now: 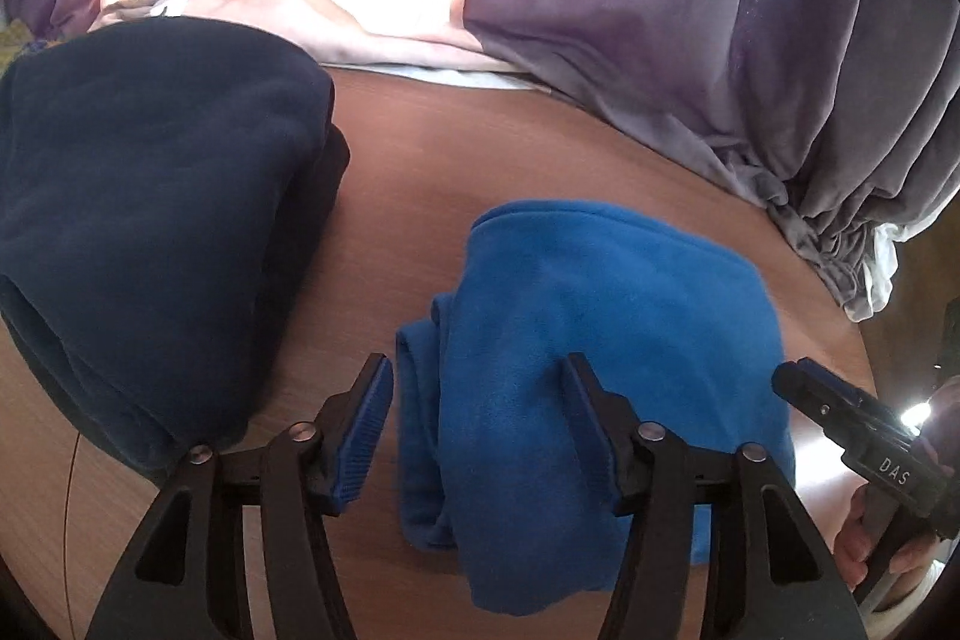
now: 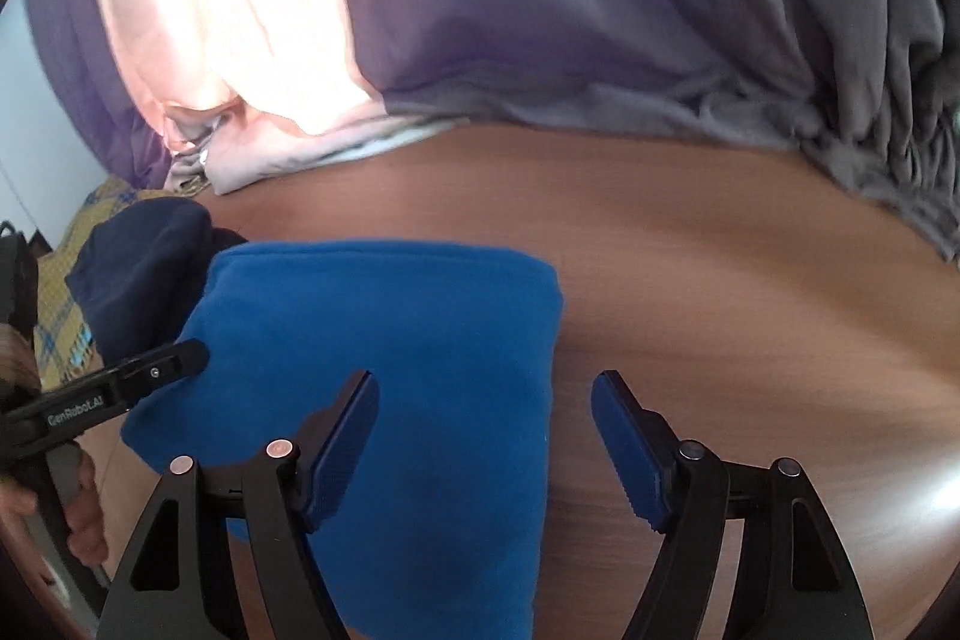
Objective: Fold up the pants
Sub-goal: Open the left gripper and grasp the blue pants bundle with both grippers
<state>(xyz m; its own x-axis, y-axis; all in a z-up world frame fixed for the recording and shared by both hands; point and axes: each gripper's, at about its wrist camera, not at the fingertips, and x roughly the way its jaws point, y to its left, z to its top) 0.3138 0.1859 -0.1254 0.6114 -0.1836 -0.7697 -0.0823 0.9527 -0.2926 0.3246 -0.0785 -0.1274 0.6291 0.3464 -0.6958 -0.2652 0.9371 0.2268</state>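
Blue pants [image 1: 606, 340] | seen folded compact on table [image 1: 420, 148] | left gripper [image 1: 477, 391] and right gripper [image 2: 485, 400] spread, nothing held | judged nearly done

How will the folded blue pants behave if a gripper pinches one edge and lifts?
The blue pants look like soft fleece, so they'd likely flop and unfold. Layers sit loose at the left edge, so one may peel off. Probably light; pushed across the wooden table they'd bunch.
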